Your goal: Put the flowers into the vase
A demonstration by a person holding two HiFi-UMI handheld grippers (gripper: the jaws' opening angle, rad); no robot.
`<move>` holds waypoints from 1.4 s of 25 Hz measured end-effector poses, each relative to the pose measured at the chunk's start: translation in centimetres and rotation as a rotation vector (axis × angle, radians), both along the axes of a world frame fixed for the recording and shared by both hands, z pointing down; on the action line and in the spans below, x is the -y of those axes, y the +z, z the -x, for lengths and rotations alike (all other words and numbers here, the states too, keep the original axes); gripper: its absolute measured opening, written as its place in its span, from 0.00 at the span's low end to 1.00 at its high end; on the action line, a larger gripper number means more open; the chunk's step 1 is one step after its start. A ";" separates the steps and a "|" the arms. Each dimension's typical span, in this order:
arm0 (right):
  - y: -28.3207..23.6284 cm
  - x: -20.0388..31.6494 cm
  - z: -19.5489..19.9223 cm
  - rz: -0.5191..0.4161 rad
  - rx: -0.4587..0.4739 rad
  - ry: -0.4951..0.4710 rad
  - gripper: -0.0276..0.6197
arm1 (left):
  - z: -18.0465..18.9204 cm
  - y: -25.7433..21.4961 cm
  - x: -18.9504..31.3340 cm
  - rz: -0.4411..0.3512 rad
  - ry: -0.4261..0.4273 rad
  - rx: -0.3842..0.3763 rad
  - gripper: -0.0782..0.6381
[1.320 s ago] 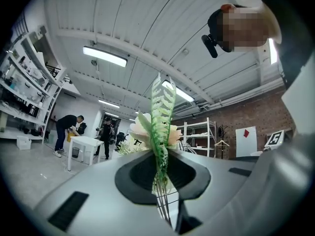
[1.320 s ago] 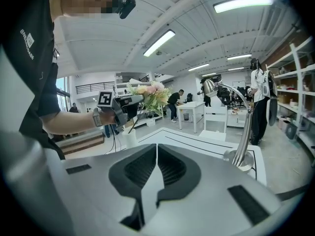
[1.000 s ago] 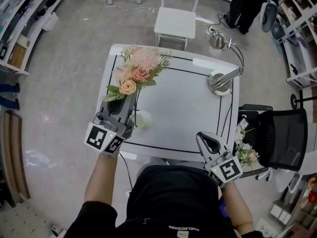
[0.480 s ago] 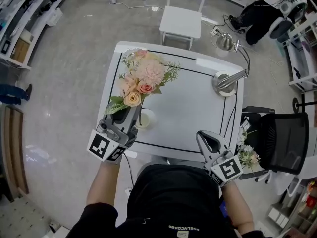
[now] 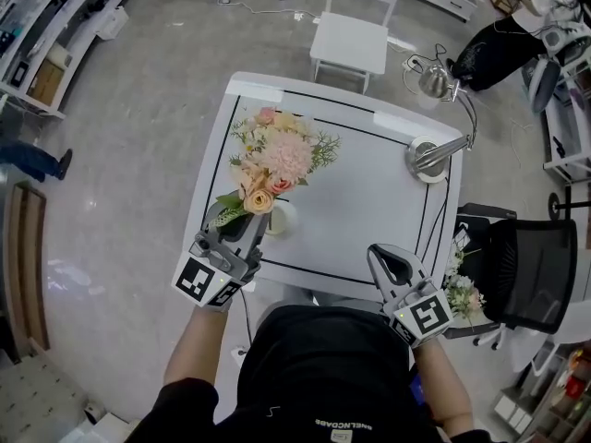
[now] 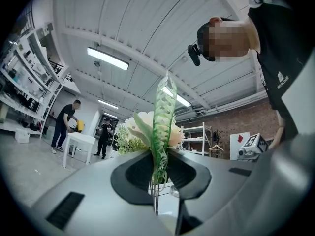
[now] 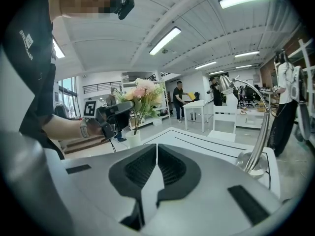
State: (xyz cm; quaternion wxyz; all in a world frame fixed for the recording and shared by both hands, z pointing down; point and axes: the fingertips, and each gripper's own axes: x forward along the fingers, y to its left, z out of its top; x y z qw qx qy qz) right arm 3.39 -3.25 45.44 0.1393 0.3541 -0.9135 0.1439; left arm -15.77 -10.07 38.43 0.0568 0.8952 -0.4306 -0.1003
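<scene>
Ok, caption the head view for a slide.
Left gripper holds the flowers at the white vase; right gripper shut, empty.

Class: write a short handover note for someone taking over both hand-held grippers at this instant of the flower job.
Left hand-held gripper: shut on the stems of the bouquet, at the table's near left edge.
Right hand-held gripper: shut, empty, by the near table edge.
Vase: upright on the white table, directly under the bouquet; the stems reach its mouth, depth inside unclear.
Done: bouquet gripped and brought to the vase.
Left: seat the stems, release, withdraw.
</scene>
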 end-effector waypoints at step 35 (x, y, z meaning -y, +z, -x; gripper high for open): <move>0.4 -1.8 3.8 -0.004 -0.008 -0.068 0.06 | 0.6 8.9 -8.4 0.317 0.016 0.116 0.35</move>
